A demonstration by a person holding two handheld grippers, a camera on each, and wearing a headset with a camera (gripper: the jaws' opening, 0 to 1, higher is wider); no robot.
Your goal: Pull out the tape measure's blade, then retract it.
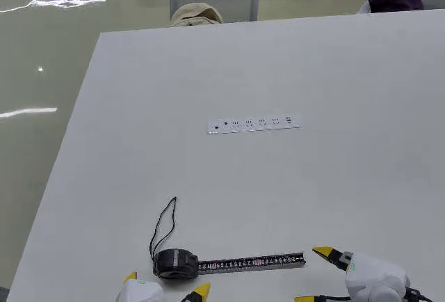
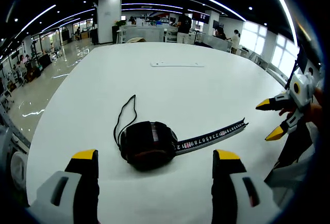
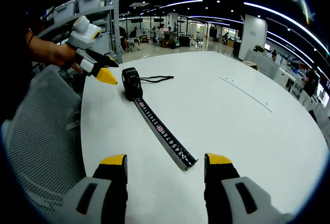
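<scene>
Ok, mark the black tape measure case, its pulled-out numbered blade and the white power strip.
Black tape measure case (image 2: 148, 144), left gripper view: middle of housing.
Numbered blade (image 3: 164, 131), right gripper view: mid-length.
White power strip (image 1: 254, 124), head view: its middle.

I count one tape measure (image 1: 175, 263), with one blade (image 1: 252, 263) and one black cord loop (image 1: 164, 225), on one white table (image 1: 278, 65); one power strip (image 1: 254, 124); and two grippers, my left gripper (image 1: 167, 282) and right gripper (image 1: 313, 275).
</scene>
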